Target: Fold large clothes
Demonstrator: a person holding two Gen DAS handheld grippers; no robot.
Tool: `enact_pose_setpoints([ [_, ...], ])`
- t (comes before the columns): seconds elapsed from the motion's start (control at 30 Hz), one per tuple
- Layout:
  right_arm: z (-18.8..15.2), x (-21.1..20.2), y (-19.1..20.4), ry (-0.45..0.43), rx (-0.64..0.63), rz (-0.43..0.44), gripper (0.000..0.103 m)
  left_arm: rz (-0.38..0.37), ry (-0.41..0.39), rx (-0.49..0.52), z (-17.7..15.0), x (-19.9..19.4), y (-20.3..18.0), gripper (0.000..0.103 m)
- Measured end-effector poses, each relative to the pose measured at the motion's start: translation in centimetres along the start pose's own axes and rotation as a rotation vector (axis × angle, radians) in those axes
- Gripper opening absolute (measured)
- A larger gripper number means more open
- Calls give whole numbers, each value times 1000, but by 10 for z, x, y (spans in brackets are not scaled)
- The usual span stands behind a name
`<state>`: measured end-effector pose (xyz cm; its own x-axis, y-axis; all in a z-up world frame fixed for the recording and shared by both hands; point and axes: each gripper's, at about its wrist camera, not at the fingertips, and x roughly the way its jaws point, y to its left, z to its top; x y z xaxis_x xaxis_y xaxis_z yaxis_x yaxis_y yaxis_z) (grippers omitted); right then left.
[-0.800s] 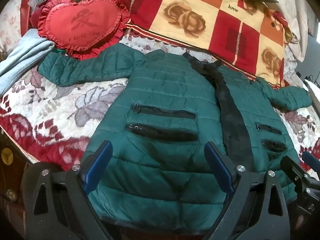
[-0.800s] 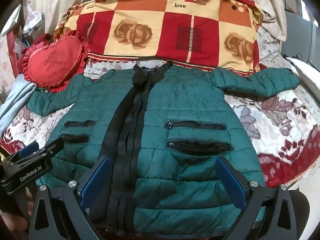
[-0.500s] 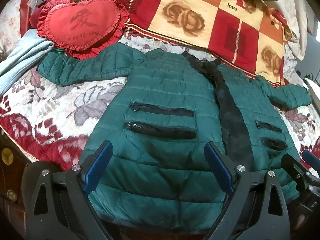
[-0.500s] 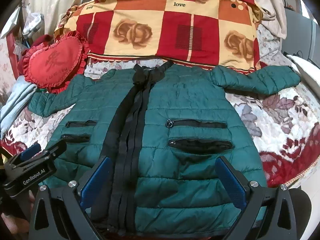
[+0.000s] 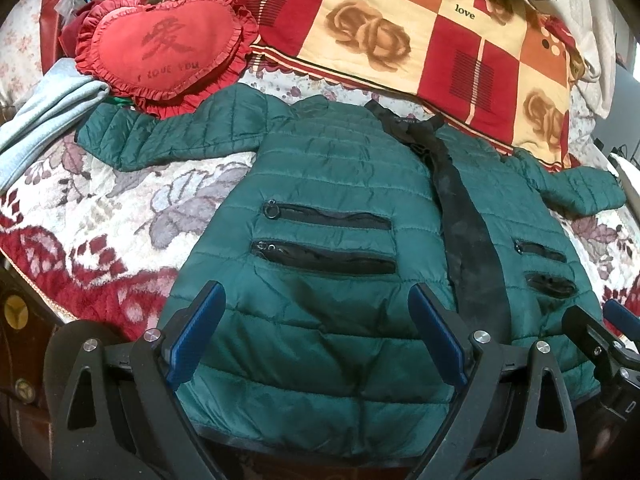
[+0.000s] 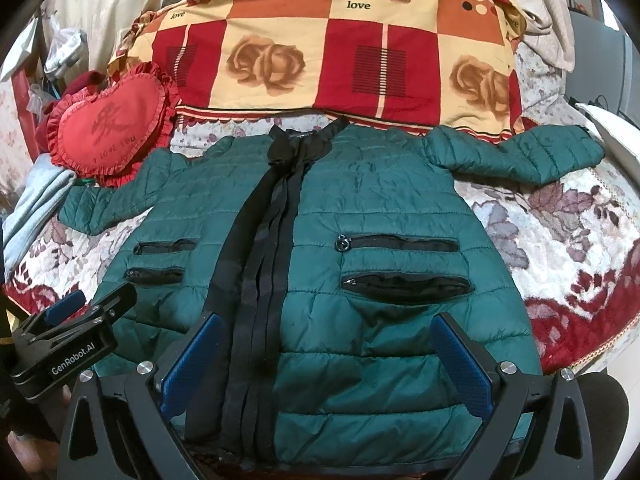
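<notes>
A dark green quilted jacket [image 5: 328,184] lies flat and face up on the bed, sleeves spread to both sides, with a black zip placket [image 5: 464,216] down its middle. It also fills the right wrist view [image 6: 376,208]. My left gripper [image 5: 316,328] is open and empty, hovering over the jacket's lower left hem. My right gripper [image 6: 324,352] is open and empty over the lower right hem. Each gripper shows at the edge of the other's view: the right gripper in the left wrist view [image 5: 600,344], the left gripper in the right wrist view [image 6: 76,336].
A red heart-shaped cushion [image 5: 168,48] lies past the left sleeve. A red and cream checked quilt [image 6: 336,52] lies behind the collar. A light blue garment [image 5: 44,108] sits at the far left. The floral bedspread [image 5: 92,216] ends at the near edge.
Both grippers have drifted slightly, so the jacket sits a little differently in each view. The jaws stay open and the jacket has not moved.
</notes>
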<state>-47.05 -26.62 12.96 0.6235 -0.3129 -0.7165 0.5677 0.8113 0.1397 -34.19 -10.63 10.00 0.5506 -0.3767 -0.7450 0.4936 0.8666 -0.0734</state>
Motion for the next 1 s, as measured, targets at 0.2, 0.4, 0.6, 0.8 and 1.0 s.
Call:
enact_pose_setpoints([
  [0.2, -1, 1, 1, -23, 6, 19, 103, -1, -3, 0, -1, 0, 1, 93],
  [0.4, -2, 3, 2, 7, 6, 7, 103, 0, -3, 3, -2, 0, 5, 93],
  [0.6, -2, 4, 2, 9, 11, 14, 103, -2, -4, 8, -3, 0, 5, 93],
  [0.8, -3, 5, 3, 19, 15, 20, 103, 1, -4, 7, -3, 0, 5, 93],
  [1.0, -3, 5, 3, 25, 19, 23, 103, 3, -5, 8, -4, -1, 8, 93],
])
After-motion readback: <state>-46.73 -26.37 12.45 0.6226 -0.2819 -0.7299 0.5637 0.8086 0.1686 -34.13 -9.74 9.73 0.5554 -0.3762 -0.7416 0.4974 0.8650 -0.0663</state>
